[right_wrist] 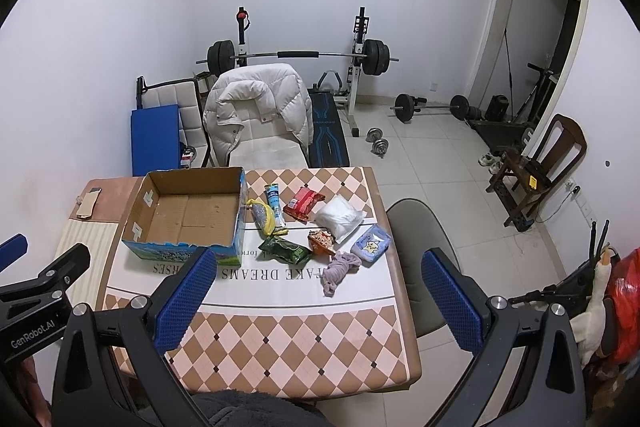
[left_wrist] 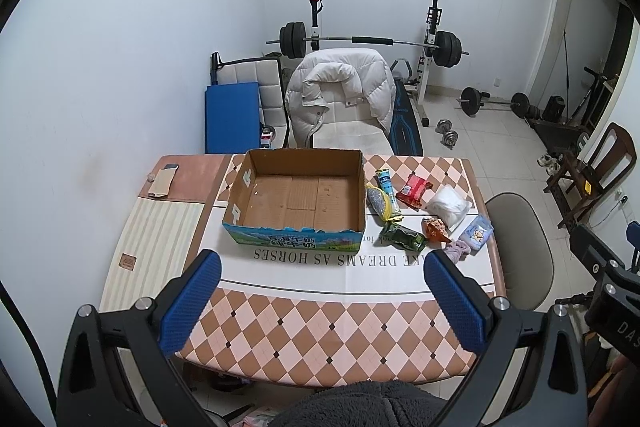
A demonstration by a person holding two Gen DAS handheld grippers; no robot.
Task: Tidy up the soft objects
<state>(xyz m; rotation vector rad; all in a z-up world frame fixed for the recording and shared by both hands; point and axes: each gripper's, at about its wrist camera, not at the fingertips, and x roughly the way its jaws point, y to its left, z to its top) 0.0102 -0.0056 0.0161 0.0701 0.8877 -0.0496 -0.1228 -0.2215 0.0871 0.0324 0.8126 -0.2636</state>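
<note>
The left gripper hangs above the near part of the table, its jaws spread wide with nothing between the blue pads; the right gripper hangs beside it in the same way, jaws wide apart and holding nothing. An open cardboard box with a blue printed front stands on the table's left-centre, and nothing shows on its bare floor; the soft objects lie in a loose cluster on the table just to its right. Nearest the box is a yellow mesh bag touching or almost touching the box's right wall, with a blue-labelled tube lying alongside it; a red snack packet sits further right, and a white plastic-wrapped bundle beyond that. In the nearer row lie a dark green packet, an orange crumpled packet just beside it, and a pale blue tissue pack with a star figure at the right end; a lilac cloth is bunched nearest the camera, between the orange packet and the tissue pack. Behind the table a white puffer jacket is draped over a chair, with a barbell rack against the wall; a grey chair stands at the table's right side.
</note>
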